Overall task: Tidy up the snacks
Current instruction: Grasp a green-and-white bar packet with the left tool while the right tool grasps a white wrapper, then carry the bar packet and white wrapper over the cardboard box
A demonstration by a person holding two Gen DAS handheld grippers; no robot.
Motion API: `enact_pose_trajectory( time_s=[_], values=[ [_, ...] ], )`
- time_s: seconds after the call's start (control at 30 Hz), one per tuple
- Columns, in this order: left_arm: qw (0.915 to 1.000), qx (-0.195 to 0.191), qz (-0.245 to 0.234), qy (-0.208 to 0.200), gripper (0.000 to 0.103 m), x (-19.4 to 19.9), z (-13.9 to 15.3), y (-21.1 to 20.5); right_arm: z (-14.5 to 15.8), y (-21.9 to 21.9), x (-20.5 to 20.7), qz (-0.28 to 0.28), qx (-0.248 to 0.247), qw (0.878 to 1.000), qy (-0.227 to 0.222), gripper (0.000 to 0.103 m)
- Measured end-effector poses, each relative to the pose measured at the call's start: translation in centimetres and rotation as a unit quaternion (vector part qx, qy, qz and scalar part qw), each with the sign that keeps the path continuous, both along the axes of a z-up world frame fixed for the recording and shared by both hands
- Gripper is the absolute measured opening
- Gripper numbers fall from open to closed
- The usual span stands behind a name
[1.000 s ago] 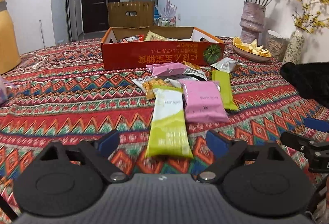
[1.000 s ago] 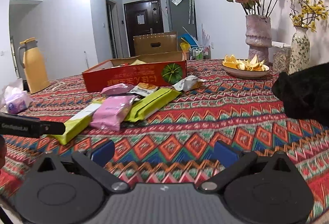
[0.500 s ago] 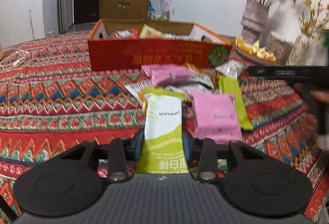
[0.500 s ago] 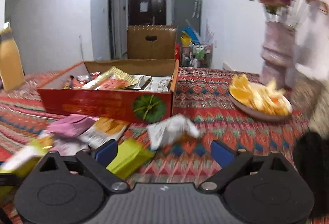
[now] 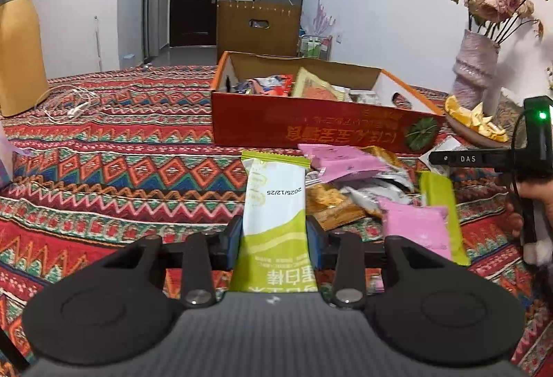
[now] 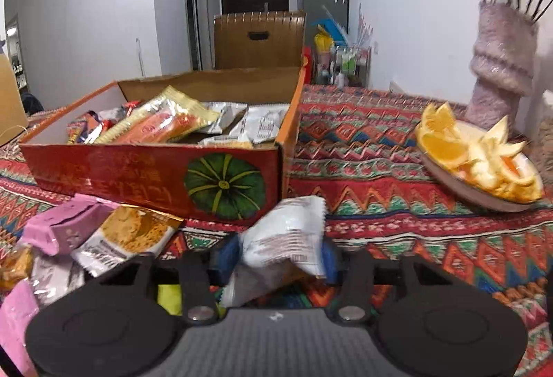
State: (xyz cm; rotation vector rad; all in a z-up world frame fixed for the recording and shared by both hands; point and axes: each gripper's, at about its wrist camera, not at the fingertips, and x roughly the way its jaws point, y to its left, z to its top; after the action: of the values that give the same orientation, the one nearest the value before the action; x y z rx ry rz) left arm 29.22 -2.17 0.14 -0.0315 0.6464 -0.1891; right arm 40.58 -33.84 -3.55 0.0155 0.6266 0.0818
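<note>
Left gripper [image 5: 273, 238] clamped on green-and-white snack bar [image 5: 274, 221], held in front of the red cardboard box [image 5: 311, 128], near edge of the loose pile. Right gripper [image 6: 276, 256] jaws have just been closing; blue pads now press white snack packet [image 6: 287, 238], just before the box's pumpkin-printed corner. Box holds several packets. Pink packets [image 5: 414, 228] and others lie between box and grippers on patterned desk [image 5: 121, 169]. Plate of orange peel [image 6: 477, 155] right of box.

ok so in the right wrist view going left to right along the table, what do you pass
pink packet → orange-and-silver packet → white packet between the right gripper pads → plate of orange pieces; the vase stands behind the plate.
</note>
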Motion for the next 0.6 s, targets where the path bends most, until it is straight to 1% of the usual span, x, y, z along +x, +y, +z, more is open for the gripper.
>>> enact_pose_trajectory(
  time_s=[0.1, 0.27, 0.33, 0.47, 0.6],
  values=[
    [0.9998, 0.001, -0.017, -0.007, 0.037, -0.5, 0.8, -1.0, 1.4, -0.2, -2.5, -0.008, -0.013, 1.0, -0.026, 0.044],
    [0.9988, 0.003, -0.04, -0.028, 0.037, -2.4, 2.2, -2.5, 3.5, -0.8, -8.6, -0.017, 0.013, 0.998, -0.066, 0.044],
    [0.9986, -0.001, -0.045, -0.026, 0.037, -3.3, 2.4, -3.0, 4.0, -0.6, -11.3, -0.017, 0.025, 0.997, -0.07, 0.044],
    [0.9982, -0.006, -0.056, -0.022, 0.037, -5.5, 2.0, -3.7, 3.6, 0.2, -16.5, -0.006, 0.06, 0.996, -0.06, 0.044],
    [0.9977, -0.02, -0.063, -0.015, 0.037, -7.4, 1.4, -3.6, 2.0, 1.1, -20.1, 0.001, 0.108, 0.994, -0.017, 0.044]
  ],
)
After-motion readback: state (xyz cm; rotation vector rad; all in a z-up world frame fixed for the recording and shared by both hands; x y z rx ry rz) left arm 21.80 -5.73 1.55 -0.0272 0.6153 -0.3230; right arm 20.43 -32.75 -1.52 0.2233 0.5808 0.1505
